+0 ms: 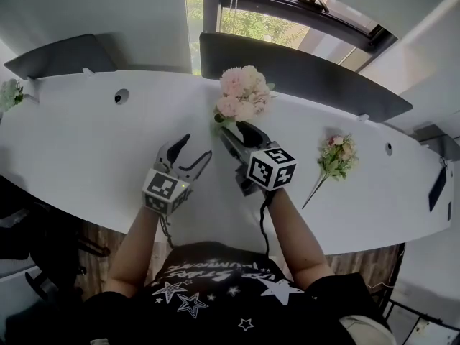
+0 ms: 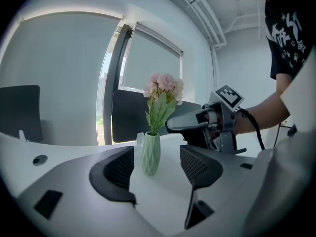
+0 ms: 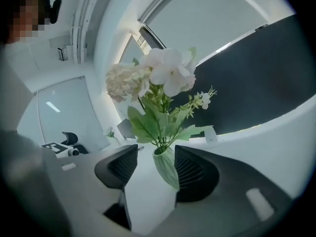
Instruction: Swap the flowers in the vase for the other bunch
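Observation:
A ribbed pale green vase [image 2: 151,153] stands on the white table [image 1: 86,142] and holds a bunch of pink and white flowers [image 1: 243,93]. The other bunch [image 1: 336,157] lies flat on the table to the right. My right gripper [image 1: 233,129] reaches in at the foot of the flowers. In the right gripper view the vase [image 3: 167,168] sits close against the right finger, with the left pad clear of it, so the right gripper [image 3: 157,152] is open. My left gripper [image 1: 198,146] is open a short way to the left, its jaws [image 2: 156,157] framing the vase from a distance, empty.
Two dark chair backs [image 1: 302,70] stand behind the table's far edge, below a window. A small plant [image 1: 11,92] sits at the far left, and a round cable hole [image 1: 121,95] is in the tabletop. The person's arms come in from the near edge.

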{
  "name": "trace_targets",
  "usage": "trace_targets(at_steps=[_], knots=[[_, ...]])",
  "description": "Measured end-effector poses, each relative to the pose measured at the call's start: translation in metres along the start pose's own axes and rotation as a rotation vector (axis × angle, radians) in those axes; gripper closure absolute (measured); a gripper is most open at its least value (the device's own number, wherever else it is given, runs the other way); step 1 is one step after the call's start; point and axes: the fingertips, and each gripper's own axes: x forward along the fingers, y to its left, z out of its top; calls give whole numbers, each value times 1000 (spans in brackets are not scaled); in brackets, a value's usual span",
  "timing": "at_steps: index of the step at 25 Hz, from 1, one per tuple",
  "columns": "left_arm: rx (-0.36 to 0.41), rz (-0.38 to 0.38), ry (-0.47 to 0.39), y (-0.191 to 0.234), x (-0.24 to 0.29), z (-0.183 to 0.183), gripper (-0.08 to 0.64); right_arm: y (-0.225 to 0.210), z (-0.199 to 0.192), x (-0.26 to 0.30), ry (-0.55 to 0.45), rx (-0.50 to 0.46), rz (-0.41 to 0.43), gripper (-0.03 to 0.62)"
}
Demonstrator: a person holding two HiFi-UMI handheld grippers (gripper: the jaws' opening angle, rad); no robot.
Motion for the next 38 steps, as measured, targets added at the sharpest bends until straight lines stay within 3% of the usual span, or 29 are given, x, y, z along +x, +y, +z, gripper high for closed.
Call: trace_targets(at_steps=[9, 20, 25, 31, 38], knots=[[65, -43, 19, 1, 41, -17, 264, -6, -1, 11, 2, -20, 59, 376], [107, -56, -33, 14, 80, -15, 264, -12, 2, 30, 2, -101, 81, 376], [151, -89, 14, 10, 96, -19, 264, -12, 7, 33, -39, -82, 106, 376], [172, -85, 14, 14, 108, -22, 265, -12, 9, 36, -41, -123, 99, 392], [146, -115, 38, 8, 114, -29, 296, -14, 14, 34, -57, -142, 82, 436]])
